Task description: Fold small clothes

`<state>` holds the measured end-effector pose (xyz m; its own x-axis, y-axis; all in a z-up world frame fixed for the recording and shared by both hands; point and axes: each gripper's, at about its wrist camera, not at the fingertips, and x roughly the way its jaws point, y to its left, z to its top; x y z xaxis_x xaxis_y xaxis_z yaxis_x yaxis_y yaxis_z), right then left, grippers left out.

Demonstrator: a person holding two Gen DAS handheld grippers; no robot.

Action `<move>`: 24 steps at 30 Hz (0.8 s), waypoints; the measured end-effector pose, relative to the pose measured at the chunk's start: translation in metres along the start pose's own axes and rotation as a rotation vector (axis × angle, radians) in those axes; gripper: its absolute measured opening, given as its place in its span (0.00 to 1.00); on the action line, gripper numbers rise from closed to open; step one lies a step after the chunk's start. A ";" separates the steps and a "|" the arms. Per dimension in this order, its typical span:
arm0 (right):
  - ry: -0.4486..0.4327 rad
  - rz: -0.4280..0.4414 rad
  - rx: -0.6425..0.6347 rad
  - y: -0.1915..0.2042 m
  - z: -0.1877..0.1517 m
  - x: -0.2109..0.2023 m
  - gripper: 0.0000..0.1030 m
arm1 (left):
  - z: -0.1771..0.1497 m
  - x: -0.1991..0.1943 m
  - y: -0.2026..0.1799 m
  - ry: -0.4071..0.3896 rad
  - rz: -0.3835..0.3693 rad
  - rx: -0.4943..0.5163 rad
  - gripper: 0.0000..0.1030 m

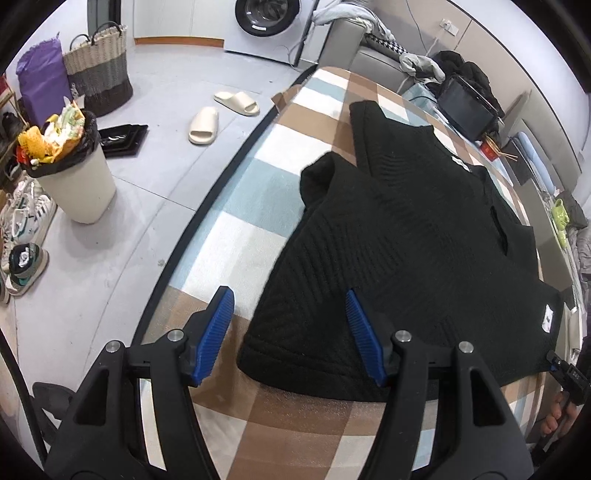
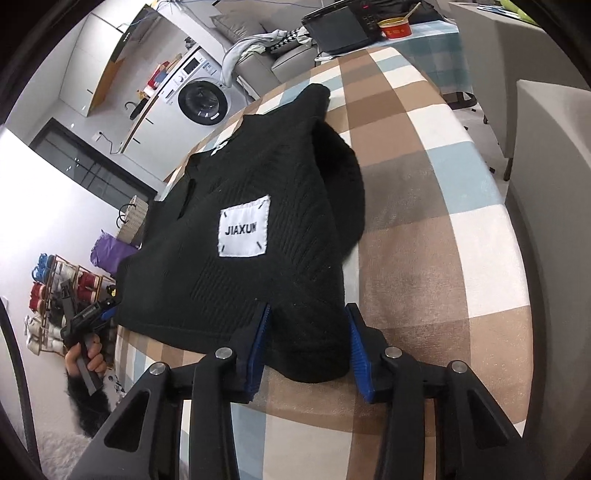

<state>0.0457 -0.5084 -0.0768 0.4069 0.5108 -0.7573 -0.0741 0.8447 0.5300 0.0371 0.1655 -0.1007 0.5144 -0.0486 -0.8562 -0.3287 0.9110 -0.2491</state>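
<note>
The sweater (image 1: pixel 417 236) lies spread on the checked cloth (image 1: pixel 236 206), its patch (image 2: pixel 244 229) on top near the hem. In the left wrist view the bin (image 1: pixel 74 173) stands on the floor left of the table, slippers (image 1: pixel 221 116) behind it, washing machine (image 1: pixel 267 16) farther back.

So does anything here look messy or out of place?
Yes. The bin on the floor is overflowing, wrappers heaped above its rim. On the checked blanket, the black sweater lies rumpled, one sleeve bunched rather than flat.
</note>
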 end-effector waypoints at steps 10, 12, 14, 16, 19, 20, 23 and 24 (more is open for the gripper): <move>-0.046 -0.041 -0.016 0.004 -0.001 -0.007 0.09 | -0.008 -0.020 -0.004 -0.077 -0.040 0.019 0.11; -0.069 -0.012 -0.009 0.007 0.000 -0.013 0.08 | -0.007 -0.029 -0.003 -0.106 -0.069 0.004 0.07; -0.105 0.026 -0.004 0.012 0.003 -0.021 0.07 | -0.004 -0.039 -0.002 -0.134 -0.092 -0.006 0.06; -0.153 0.077 0.010 0.015 0.008 -0.030 0.07 | 0.001 -0.047 -0.002 -0.158 -0.111 -0.017 0.05; -0.218 0.125 0.038 0.020 0.021 -0.037 0.06 | 0.014 -0.059 -0.006 -0.198 -0.128 -0.010 0.04; -0.237 0.124 0.041 0.023 0.027 -0.037 0.06 | 0.019 -0.062 -0.008 -0.207 -0.134 -0.008 0.04; -0.279 0.130 0.061 0.028 0.046 -0.038 0.06 | 0.039 -0.070 -0.020 -0.248 -0.156 0.007 0.04; -0.298 0.121 0.063 0.029 0.053 -0.038 0.06 | 0.045 -0.072 -0.023 -0.258 -0.159 0.012 0.04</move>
<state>0.0764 -0.5113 -0.0124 0.6478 0.5297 -0.5476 -0.0851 0.7645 0.6389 0.0432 0.1663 -0.0128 0.7433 -0.0866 -0.6633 -0.2192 0.9053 -0.3638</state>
